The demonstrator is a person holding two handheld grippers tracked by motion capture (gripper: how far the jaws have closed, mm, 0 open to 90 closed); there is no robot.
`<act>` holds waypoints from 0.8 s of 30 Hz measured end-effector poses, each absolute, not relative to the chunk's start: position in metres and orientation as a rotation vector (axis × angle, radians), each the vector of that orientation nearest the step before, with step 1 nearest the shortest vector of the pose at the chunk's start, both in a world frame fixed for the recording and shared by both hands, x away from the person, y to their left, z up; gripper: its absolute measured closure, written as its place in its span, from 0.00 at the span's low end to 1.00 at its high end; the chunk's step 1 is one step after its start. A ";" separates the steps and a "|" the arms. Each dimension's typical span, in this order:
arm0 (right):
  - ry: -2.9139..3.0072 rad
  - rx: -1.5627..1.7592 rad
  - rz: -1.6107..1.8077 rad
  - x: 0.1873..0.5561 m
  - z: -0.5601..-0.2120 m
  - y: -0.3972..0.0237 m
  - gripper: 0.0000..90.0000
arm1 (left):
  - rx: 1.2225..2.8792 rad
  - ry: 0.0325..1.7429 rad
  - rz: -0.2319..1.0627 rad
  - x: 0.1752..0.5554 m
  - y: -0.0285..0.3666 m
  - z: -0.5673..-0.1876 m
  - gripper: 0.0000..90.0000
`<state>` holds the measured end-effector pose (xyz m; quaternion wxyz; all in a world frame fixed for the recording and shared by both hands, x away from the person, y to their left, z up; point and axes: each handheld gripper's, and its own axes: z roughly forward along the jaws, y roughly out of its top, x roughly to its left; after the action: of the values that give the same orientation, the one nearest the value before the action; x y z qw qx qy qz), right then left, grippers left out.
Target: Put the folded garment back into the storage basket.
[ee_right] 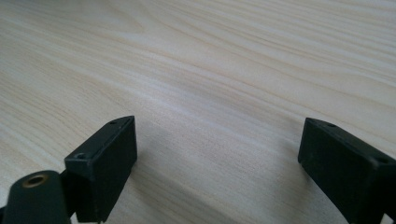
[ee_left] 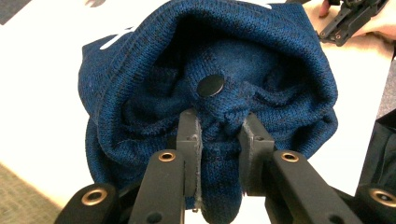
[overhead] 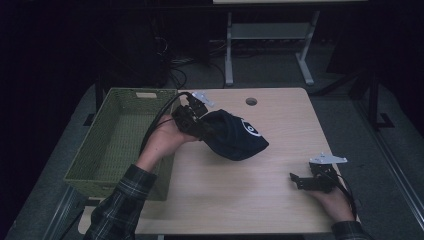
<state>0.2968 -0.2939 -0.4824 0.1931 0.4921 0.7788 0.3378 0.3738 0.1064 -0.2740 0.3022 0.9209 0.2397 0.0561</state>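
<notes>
two claws we hold: left claw (ee_left: 219, 135) clamped on the blue knit hat (ee_left: 210, 60) above the tabletop (overhead: 240, 200), right claw (ee_right: 219, 158) spread apart, empty.

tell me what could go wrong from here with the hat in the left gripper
1. The left gripper pinches just a small fold of the blue knit hat, so the loose fabric could slip out.
2. The hat hangs off to the side of the green basket; released now, it would likely land on the table.
3. The right gripper rests open far away, too distant to catch it.
</notes>
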 end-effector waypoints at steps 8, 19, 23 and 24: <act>2.193 1.374 0.944 0.297 -0.483 -0.293 0.09 | 2.420 0.671 0.201 0.375 0.125 -0.255 0.81; 2.208 1.382 0.924 0.299 -0.483 -0.292 0.02 | 2.397 0.742 0.266 0.374 0.159 -0.235 0.81; 2.214 1.373 0.928 0.299 -0.483 -0.292 0.02 | 2.387 0.770 0.282 0.374 0.172 -0.230 0.81; 2.215 1.372 0.929 0.299 -0.483 -0.292 0.02 | 2.385 0.777 0.288 0.374 0.175 -0.229 0.81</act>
<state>0.2987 -0.2921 -0.4832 0.1867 0.4874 0.7866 0.3299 0.3739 0.1752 -0.2291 0.3034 0.9001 0.2932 0.1087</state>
